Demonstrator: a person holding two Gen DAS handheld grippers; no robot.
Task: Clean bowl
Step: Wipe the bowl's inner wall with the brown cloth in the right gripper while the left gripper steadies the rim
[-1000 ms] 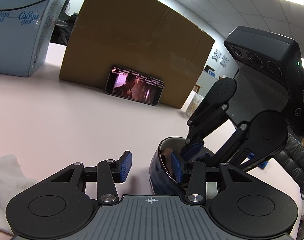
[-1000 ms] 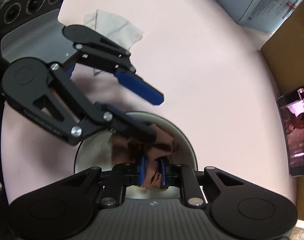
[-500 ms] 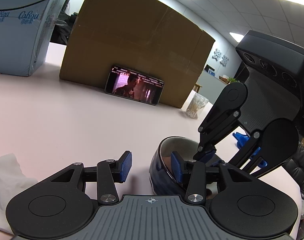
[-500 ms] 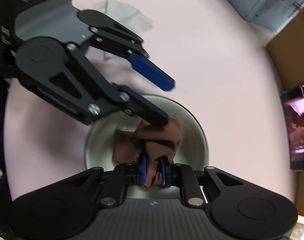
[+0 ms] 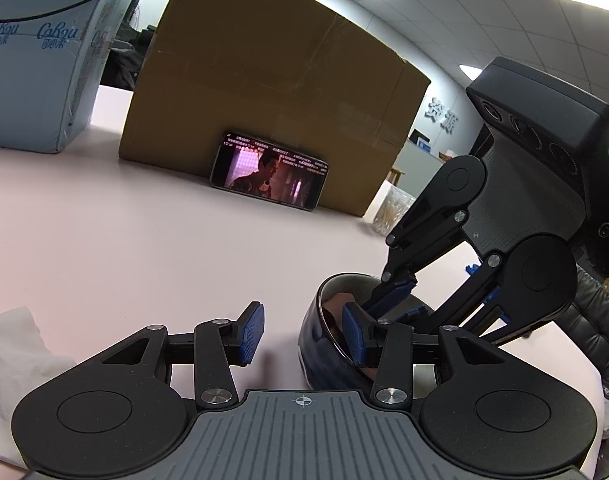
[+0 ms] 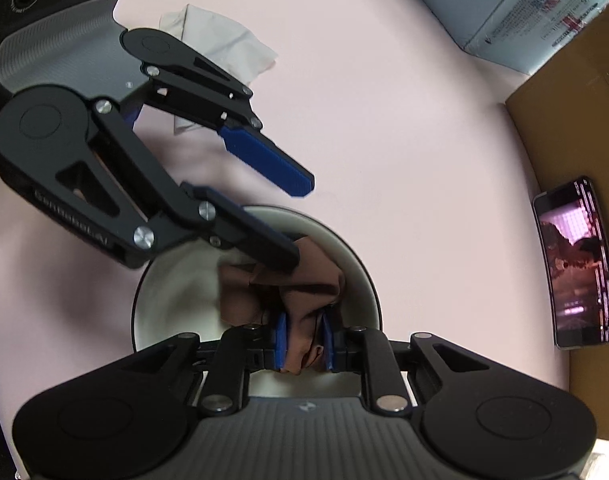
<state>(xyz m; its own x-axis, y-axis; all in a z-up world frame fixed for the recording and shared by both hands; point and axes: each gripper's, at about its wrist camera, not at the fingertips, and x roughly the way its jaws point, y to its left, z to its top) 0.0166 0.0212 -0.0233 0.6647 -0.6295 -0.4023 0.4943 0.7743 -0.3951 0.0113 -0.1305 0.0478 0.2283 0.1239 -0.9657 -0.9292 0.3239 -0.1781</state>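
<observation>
A bowl, dark blue outside (image 5: 324, 344) and cream inside (image 6: 172, 300), sits on the pink table. My right gripper (image 6: 303, 345) is shut on a brown cloth (image 6: 300, 284) and presses it inside the bowl. My left gripper (image 5: 302, 334) is open: its right finger (image 5: 354, 340) reaches inside the bowl over the rim, its left finger (image 5: 251, 332) hangs outside. In the right wrist view the left gripper (image 6: 280, 216) straddles the bowl's near-left rim. In the left wrist view the right gripper (image 5: 396, 292) comes down into the bowl from the right.
A crumpled white tissue (image 5: 12, 352) (image 6: 220, 44) lies left of the bowl. A phone (image 5: 268, 176) (image 6: 576, 264) playing video leans on a big cardboard box (image 5: 272, 100). A pale blue carton (image 5: 36, 72) stands at back left. A jar of cotton swabs (image 5: 392, 208) sits beyond the bowl.
The right gripper rose and swung right half a second ago, then came back down into the bowl with the cloth, which shifted inside it. The left gripper and bowl stayed put.
</observation>
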